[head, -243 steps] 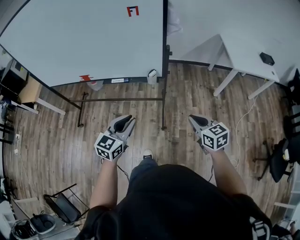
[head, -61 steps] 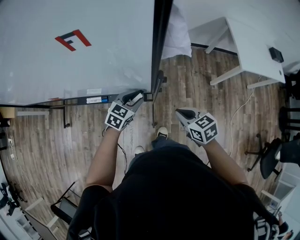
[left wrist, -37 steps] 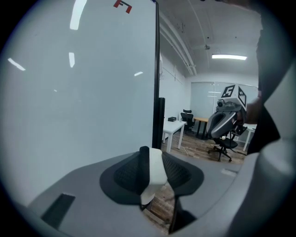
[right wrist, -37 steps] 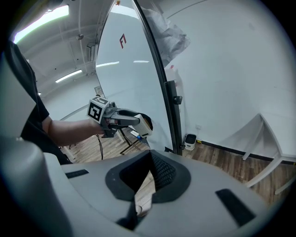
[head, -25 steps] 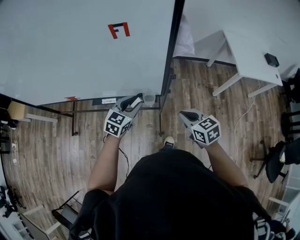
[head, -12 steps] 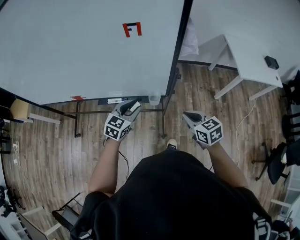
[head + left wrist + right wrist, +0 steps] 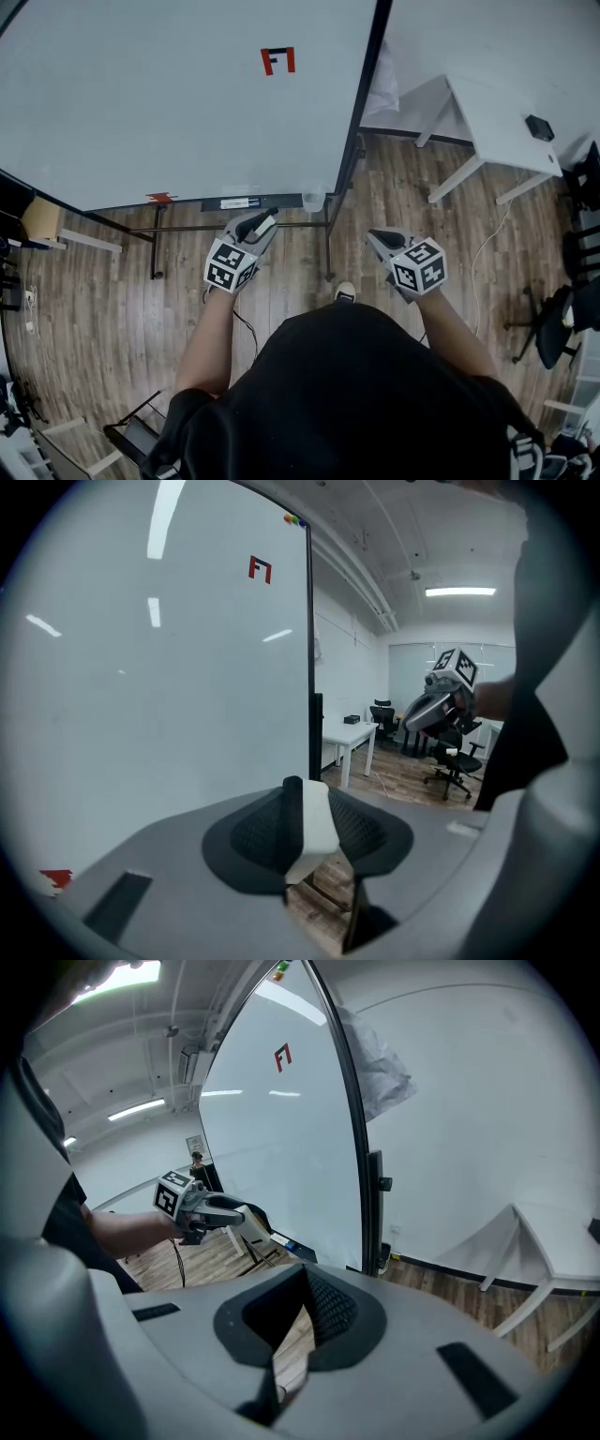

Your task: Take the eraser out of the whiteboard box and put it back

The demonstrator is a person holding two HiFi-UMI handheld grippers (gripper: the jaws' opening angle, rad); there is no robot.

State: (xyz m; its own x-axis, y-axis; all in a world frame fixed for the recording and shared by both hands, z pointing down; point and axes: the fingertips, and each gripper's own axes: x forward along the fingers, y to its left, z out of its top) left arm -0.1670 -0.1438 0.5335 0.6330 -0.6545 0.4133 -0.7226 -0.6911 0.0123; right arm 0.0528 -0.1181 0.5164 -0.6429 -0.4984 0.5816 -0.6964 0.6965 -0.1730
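Observation:
The eraser (image 7: 266, 225), white with a black felt side, sits clamped between the jaws of my left gripper (image 7: 262, 222). In the left gripper view the eraser (image 7: 315, 822) stands upright between the two dark pads of the left gripper (image 7: 305, 803). The small translucent box (image 7: 312, 199) hangs at the right end of the whiteboard's (image 7: 187, 112) bottom rail, a little ahead and to the right of the eraser. My right gripper (image 7: 380, 236) hovers apart over the floor, shut, with nothing in it. From the right gripper view (image 7: 302, 1283) the left gripper (image 7: 211, 1208) shows with the eraser (image 7: 251, 1226).
The whiteboard stands on a black frame with a crossbar and feet (image 7: 328, 244) on wooden floor. A white table (image 7: 497, 103) with a small black object (image 7: 537, 127) is at the right. Office chairs (image 7: 562, 314) stand far right. A red mark (image 7: 277, 61) is on the board.
My left gripper has drawn back from the box and the board's bottom rail toward the person, still holding the eraser. The right gripper has barely shifted.

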